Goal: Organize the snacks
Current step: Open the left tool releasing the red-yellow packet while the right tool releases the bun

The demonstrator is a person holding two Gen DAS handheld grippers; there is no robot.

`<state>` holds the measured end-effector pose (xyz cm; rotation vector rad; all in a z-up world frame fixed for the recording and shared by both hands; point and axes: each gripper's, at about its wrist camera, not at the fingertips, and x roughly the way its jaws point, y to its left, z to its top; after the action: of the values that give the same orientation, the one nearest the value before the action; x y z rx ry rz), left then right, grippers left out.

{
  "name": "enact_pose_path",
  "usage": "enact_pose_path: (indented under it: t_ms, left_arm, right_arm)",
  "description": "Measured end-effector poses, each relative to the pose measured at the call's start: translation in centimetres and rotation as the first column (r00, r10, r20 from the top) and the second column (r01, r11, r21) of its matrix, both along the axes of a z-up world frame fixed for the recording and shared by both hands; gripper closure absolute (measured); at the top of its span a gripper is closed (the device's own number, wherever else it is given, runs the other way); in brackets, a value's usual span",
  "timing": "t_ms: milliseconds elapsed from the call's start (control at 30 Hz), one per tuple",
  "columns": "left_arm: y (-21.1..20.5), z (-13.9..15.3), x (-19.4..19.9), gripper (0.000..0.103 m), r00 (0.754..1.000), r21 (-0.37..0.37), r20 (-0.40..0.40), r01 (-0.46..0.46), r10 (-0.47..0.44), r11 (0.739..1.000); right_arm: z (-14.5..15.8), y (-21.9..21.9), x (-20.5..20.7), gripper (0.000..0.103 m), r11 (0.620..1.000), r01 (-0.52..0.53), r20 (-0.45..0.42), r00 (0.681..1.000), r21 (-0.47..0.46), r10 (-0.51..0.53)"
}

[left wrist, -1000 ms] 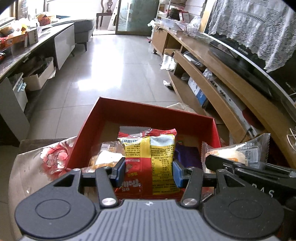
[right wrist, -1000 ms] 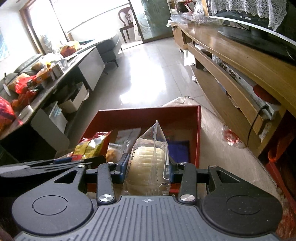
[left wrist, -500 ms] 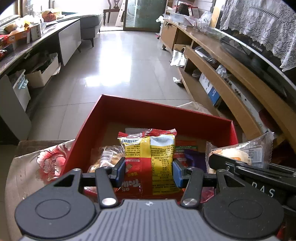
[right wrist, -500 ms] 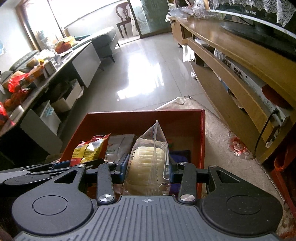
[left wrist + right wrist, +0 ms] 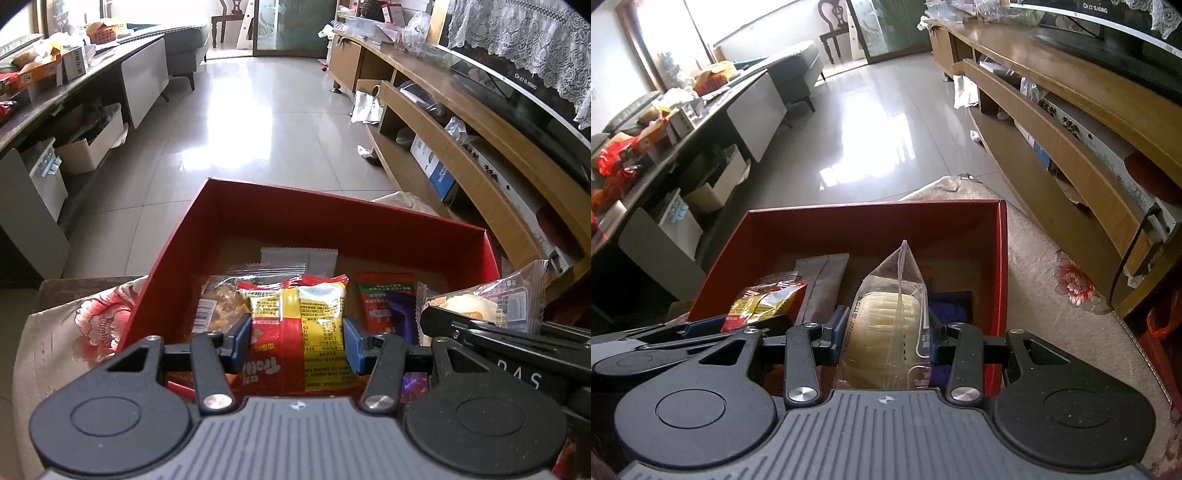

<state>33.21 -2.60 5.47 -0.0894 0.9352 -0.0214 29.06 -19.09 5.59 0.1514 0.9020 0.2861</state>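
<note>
Left gripper (image 5: pixel 297 343): grey ribbed housing with a small star emblem at the front edge. Two matte black rounded covers flank it, each with a shallow circular recess. Black linkage arms pivot on silver screw heads. Fingertips (image 5: pixel 241 342) carry blue pads.

Right gripper (image 5: pixel 886 334): identical build, with grey ribbed body, same emblem, black covers with triangular cut-outs, silver screws, blue pads. Seen from the left camera, its black side bears pale lettering, partly readable.

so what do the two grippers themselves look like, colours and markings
Both the left gripper and right gripper are matte black, with blue finger pads, round side discs, silver pivot screws and a grey ribbed base plate bearing a small star emblem. No cables or sleeves show.
</note>
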Motion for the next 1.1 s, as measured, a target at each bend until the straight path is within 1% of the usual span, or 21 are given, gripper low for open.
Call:
enact_pose_path:
  t_ms: [500,633,833,900,1100]
  left_arm:
    - [-0.1,0.0,-0.1,0.050,1.000,0.010,0.006,-0.002,0.002,1.000]
    - [0.0,0.4,-0.2,0.050,1.000,0.012,0.019,-0.005,0.005,1.000]
    - [0.1,0.8,-0.6,0.049,0.999,0.025,0.032,-0.008,0.007,1.000]
    - [0.2,1.1,-0.8,0.049,0.999,0.023,0.038,-0.010,0.009,1.000]
    - [0.5,2.4,-2.0,0.048,0.998,0.012,0.064,-0.007,0.006,1.000]
  right_arm:
    - [-0.7,0.0,0.2,0.053,1.000,0.011,-0.001,1.000,-0.027,-0.011]
    - [-0.5,0.0,0.2,0.049,0.999,0.019,0.007,1.000,-0.031,-0.019]
    - [-0.2,-0.1,0.0,0.047,0.999,0.019,0.021,1.000,-0.039,-0.018]
    - [0.0,0.0,-0.1,0.045,0.999,0.020,0.028,0.999,-0.048,-0.019]
    - [1.3,-0.1,-1.1,0.031,0.997,0.040,0.070,0.997,-0.068,-0.036]
